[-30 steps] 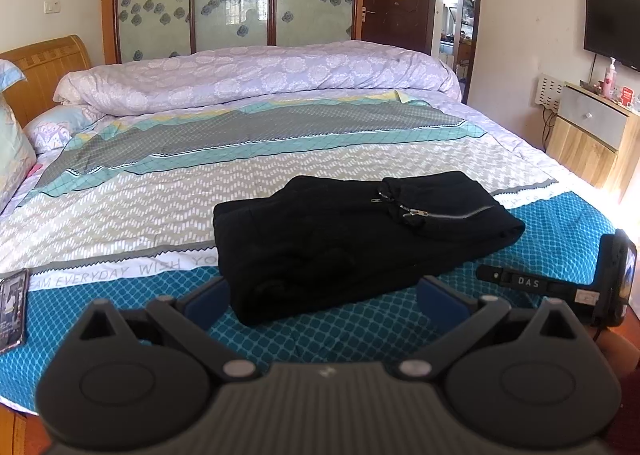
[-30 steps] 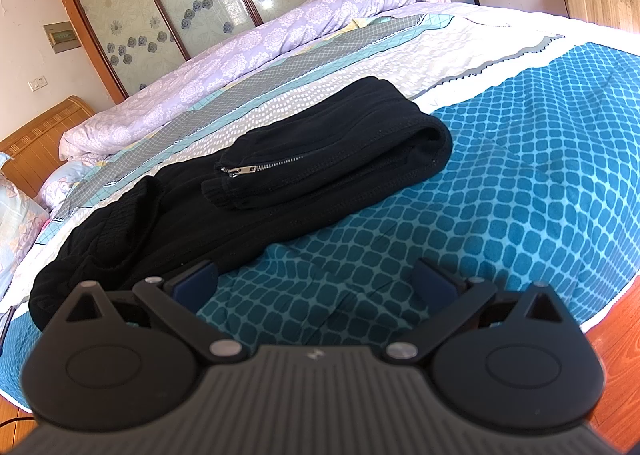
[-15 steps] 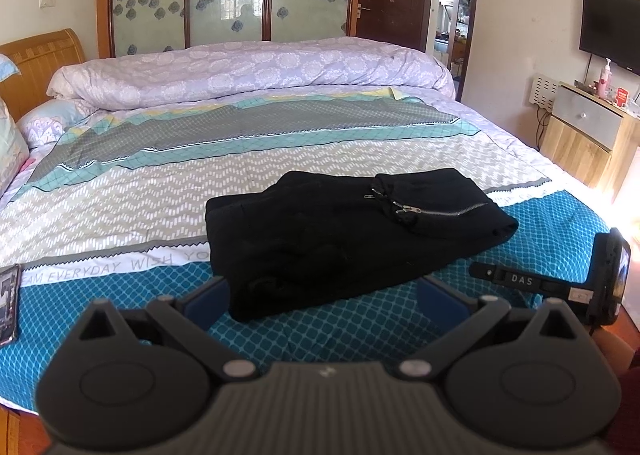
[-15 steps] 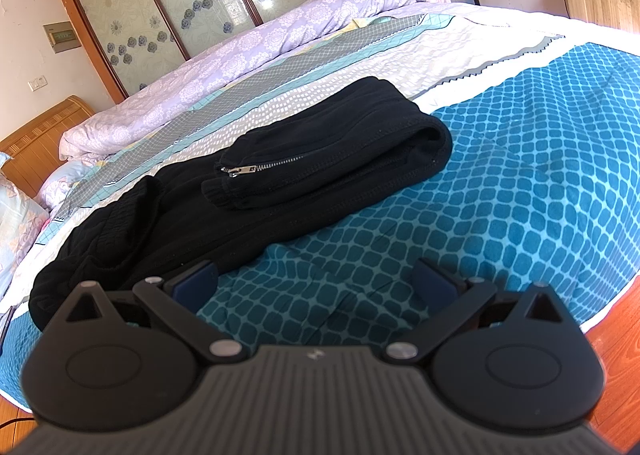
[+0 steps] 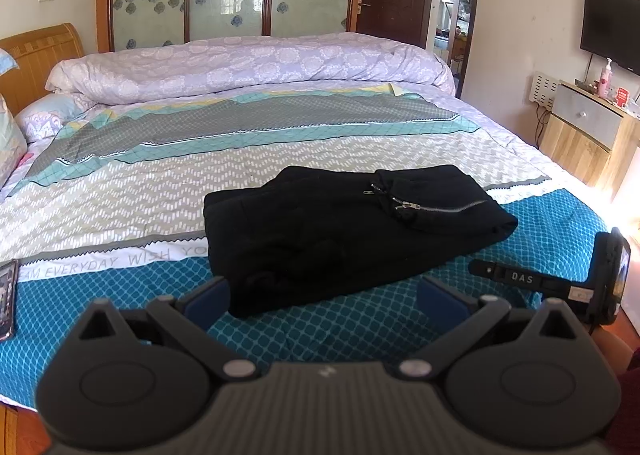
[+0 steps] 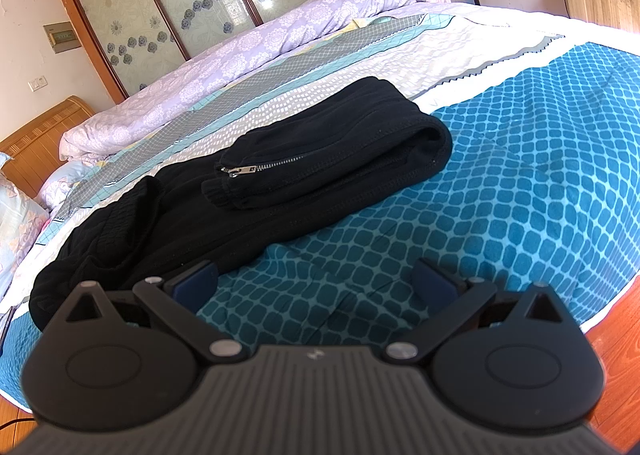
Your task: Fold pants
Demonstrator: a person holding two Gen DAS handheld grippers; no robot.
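Observation:
Black pants lie folded in a compact bundle on the bed, a zippered cuff on top at the right. They show in the right wrist view too, stretching from centre to lower left. My left gripper is open and empty, held above the bed's near edge just in front of the bundle. My right gripper is open and empty, low over the teal cover beside the bundle's near edge. The right gripper's body shows at the right of the left wrist view.
The bed cover is patterned teal, grey and white. A rolled lilac duvet lies along the far side. A phone lies at the bed's left edge. A wooden cabinet stands right of the bed.
The left gripper has drawn back and risen slightly, so the pants sit a little farther off in its view. The right gripper has not moved. Both stay open.

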